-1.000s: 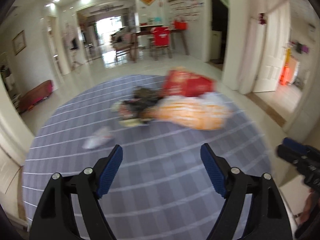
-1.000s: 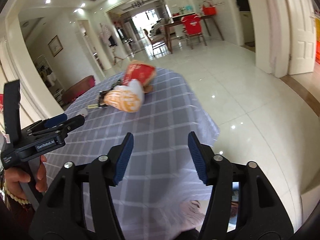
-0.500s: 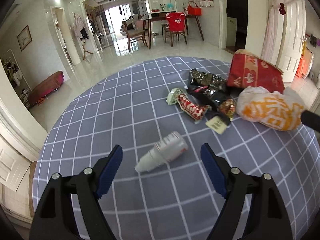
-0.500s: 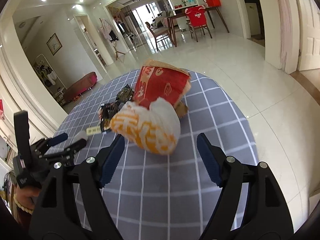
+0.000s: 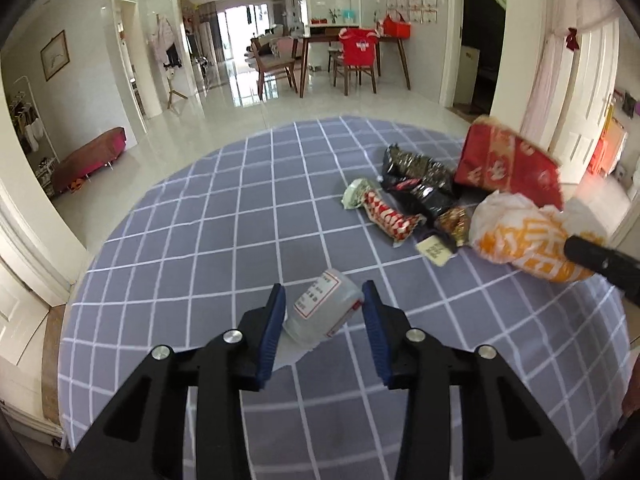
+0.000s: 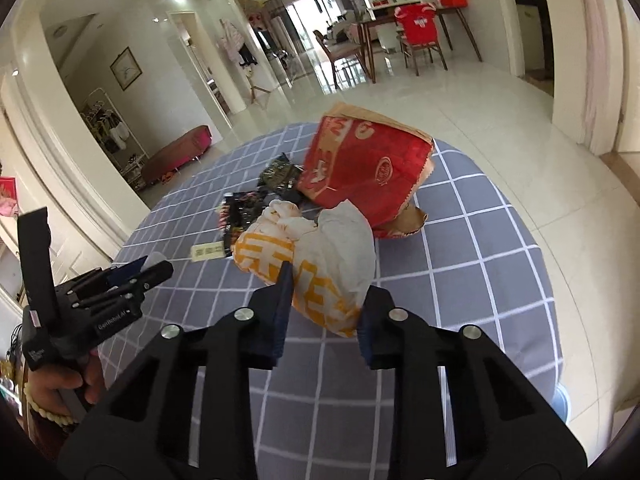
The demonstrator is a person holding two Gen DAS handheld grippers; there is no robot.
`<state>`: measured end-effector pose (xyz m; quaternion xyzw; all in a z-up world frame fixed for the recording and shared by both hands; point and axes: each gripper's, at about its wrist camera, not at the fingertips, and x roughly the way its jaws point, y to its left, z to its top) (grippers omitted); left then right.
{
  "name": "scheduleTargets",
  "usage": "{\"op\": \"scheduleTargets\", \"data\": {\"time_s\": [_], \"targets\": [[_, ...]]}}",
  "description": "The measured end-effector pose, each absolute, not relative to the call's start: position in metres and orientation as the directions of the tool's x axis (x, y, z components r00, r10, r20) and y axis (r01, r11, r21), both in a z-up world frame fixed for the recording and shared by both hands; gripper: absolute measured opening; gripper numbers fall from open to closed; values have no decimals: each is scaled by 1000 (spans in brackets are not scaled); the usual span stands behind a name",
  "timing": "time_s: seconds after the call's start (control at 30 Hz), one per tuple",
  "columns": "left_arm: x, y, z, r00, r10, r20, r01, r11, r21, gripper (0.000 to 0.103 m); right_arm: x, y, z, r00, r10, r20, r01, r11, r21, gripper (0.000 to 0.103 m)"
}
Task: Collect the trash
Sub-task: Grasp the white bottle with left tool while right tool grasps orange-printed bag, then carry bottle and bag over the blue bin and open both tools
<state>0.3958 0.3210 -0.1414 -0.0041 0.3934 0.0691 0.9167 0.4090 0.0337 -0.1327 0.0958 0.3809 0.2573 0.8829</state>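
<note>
Grey-blue checked cloth with white lines covers the round table (image 5: 200,240) in the left wrist view. Low in that view the left gripper (image 5: 323,320) has just been closing, and its blue pads now press both sides of a small translucent plastic bottle with a red-and-white label (image 5: 320,312), which lies on its side on the cloth. Further back and to the right sits a cluster of trash: a red-and-white patterned snack wrapper (image 5: 386,212), a crumpled black foil packet (image 5: 420,180), a small cream paper tag (image 5: 434,249), a white plastic bag printed in orange (image 5: 528,236) and, behind it, a red paper bag with pale lettering (image 5: 508,164). What either bag holds cannot be seen. A black finger of the right gripper (image 5: 604,261) reaches in against the orange-printed bag.

From the right wrist view, the right gripper (image 6: 322,308) has also just been closing, and its pads clamp the near end of the white and orange bag (image 6: 320,256), which bulges between them and rests on the cloth (image 6: 480,240). The red paper bag (image 6: 360,168) leans just behind it, touching, its top folded over. Black packets (image 6: 248,208) and the cream tag (image 6: 206,252) lie to the left. At far left a hand (image 6: 60,384) holds the left gripper (image 6: 138,274) around the bottle.
</note>
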Motion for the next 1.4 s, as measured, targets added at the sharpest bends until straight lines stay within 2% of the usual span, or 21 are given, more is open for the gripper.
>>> {"op": "scheduleTargets", "data": {"time_s": [0.33, 0.63, 0.8, 1.03, 1.3, 1.4], "targets": [[335, 250, -73, 796, 84, -599, -73, 996, 44, 38, 343, -12, -79, 670, 551, -498, -420, 834, 358, 26], [307, 133, -54, 836, -26, -548, 89, 992, 88, 38, 278, -111, -69, 770, 473, -427, -335, 871, 360, 26], [307, 49, -70, 812, -111, -573, 213, 970, 115, 38, 252, -180, -88, 817, 364, -448, -215, 912, 348, 26], [316, -51, -119, 723, -199, -662, 371, 920, 128, 39, 230, -260, -129, 825, 230, -515, -46, 938, 344, 26], [336, -132, -179, 599, -246, -762, 493, 863, 109, 39, 213, -320, -181, 803, 87, -590, 137, 936, 325, 26], [345, -152, -198, 557, -243, -794, 518, 849, 104, 42, 213, -334, -192, 792, 57, -608, 179, 930, 321, 26]]}}
